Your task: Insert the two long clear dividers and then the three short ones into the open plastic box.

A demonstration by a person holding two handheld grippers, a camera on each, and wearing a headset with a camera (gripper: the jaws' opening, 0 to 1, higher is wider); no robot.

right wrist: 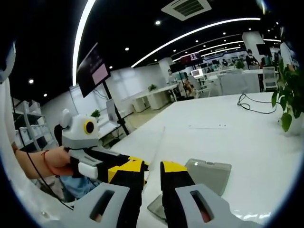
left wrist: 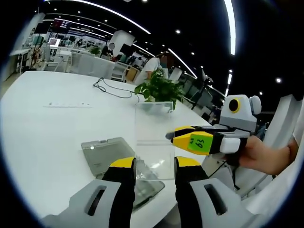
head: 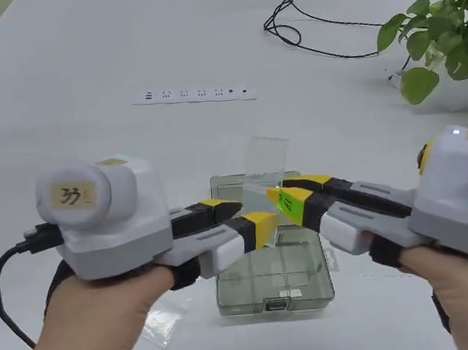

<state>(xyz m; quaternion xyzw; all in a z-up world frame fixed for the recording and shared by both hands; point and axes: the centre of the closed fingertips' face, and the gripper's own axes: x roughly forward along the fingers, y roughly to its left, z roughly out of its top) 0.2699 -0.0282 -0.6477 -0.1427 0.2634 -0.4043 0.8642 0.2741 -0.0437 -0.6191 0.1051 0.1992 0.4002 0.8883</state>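
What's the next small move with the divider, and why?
Probably lower the clear divider straight down into the open plastic box: the right gripper pinches its edge, and it stands upright over the box, not yet seated.

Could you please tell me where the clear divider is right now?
In the head view, the clear divider stands upright above the open plastic box, pinched by the right gripper.

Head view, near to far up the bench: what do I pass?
Open plastic box, white power strip, black cable. The clear divider held over the box is left out.
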